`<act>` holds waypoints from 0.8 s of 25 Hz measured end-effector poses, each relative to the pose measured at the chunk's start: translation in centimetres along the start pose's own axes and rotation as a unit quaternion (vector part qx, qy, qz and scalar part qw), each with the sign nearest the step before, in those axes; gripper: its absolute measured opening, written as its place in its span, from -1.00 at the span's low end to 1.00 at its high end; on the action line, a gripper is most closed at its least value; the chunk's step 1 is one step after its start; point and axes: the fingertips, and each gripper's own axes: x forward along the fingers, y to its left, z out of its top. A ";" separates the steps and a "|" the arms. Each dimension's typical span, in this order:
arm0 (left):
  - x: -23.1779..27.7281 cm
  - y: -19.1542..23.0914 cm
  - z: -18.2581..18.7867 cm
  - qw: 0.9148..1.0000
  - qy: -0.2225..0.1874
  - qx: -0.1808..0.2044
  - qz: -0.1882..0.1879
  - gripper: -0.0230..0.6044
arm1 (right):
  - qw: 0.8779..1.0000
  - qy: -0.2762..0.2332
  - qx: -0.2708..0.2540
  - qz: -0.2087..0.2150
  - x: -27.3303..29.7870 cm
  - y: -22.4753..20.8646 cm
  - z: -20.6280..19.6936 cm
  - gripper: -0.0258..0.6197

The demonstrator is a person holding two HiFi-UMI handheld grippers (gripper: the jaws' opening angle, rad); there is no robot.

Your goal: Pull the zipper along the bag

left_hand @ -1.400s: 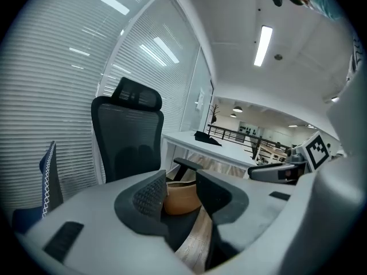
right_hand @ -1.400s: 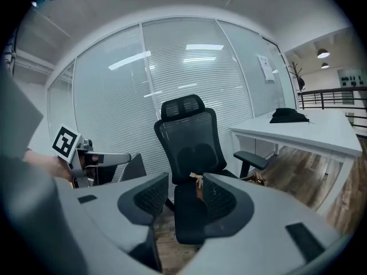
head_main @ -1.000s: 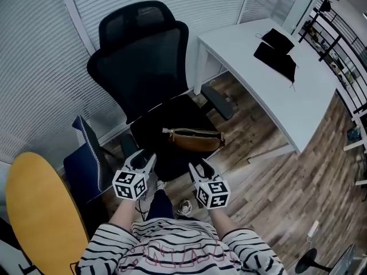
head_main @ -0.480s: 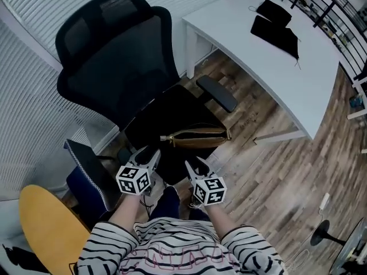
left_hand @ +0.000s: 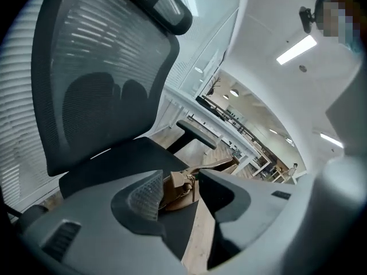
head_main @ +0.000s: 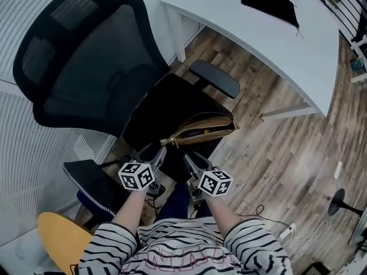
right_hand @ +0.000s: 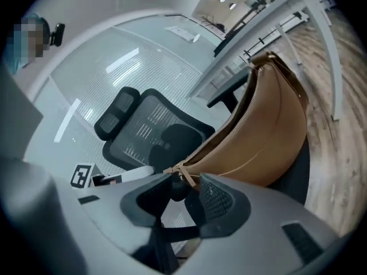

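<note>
Bag (head_main: 202, 129) at the seat's front edge, floor open rightward
Left gripper (head_main: 153, 152) jaws just widened, right gripper (head_main: 192, 158) jaws just narrowed; both stand apart at its near end, gripping nothing; chair seat (head_main: 166, 99) below, armrest (head_main: 215, 78) beyond.

Left tongs (head_main: 153, 152): held low ahead of the torso, pointing forward and down. Jaws apart, just opened wider, nothing gripped between them.
Right tongs (head_main: 192, 158): alongside, near the left pair, likewise angled down. Jaws apart, just narrowed, pads pressing on nothing.
Left forearm (head_main: 129, 208), right forearm (head_main: 221, 208): bare, extended from striped sleeves (head_main: 109, 246), roughly parallel.
</note>
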 end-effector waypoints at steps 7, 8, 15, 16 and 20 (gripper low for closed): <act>2.3 1.0 -0.3 0.997 0.016 -0.036 -0.062 -0.35 | 0.981 -0.074 0.167 0.073 2.6 -0.6 -0.5 -0.43; 2.5 1.0 -0.4 0.996 0.020 -0.039 -0.072 -0.35 | 0.975 -0.085 0.186 0.085 2.9 -0.7 -0.6 -0.43; 3.3 1.2 -0.6 0.991 0.030 -0.061 -0.117 -0.36 | 0.926 -0.132 0.321 0.147 4.7 -2.1 -1.3 -0.39; 3.3 1.1 -0.6 0.990 0.031 -0.063 -0.122 -0.37 | 0.916 -0.135 0.344 0.158 4.9 -2.1 -1.5 -0.38; 3.5 0.7 -1.1 0.987 0.044 -0.065 -0.142 -0.54 | 0.877 -0.148 0.405 0.212 5.2 -1.6 -1.8 -0.37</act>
